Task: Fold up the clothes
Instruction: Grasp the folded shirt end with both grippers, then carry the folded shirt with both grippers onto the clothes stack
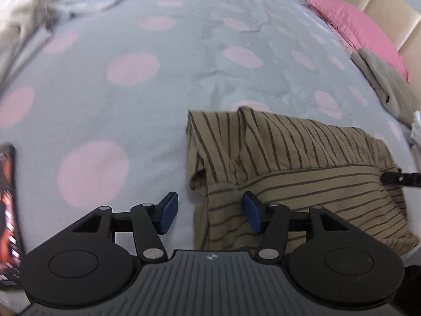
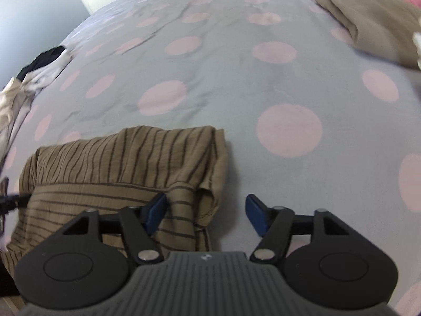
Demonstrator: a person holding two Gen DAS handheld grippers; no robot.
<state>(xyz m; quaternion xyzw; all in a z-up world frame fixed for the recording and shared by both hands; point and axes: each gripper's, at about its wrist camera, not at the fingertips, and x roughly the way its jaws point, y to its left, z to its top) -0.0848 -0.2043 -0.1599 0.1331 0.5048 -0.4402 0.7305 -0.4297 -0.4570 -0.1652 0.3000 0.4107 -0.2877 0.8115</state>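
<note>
A tan garment with dark thin stripes (image 1: 302, 163) lies folded on the grey bedspread with pink dots (image 1: 158, 79). My left gripper (image 1: 210, 214) is open and empty, its jaws straddling the garment's near left edge. In the right wrist view the same striped garment (image 2: 118, 163) lies at lower left. My right gripper (image 2: 206, 217) is open and empty over the garment's near right corner. The tip of the right gripper shows at the garment's right edge in the left wrist view (image 1: 400, 177).
A pile of pale and black clothes (image 1: 39, 5) lies at the far left. A folded grey-tan garment (image 1: 386, 84) and a pink pillow (image 1: 355, 26) lie at the right by the headboard. A dark book or case (image 1: 8, 210) lies at the left edge.
</note>
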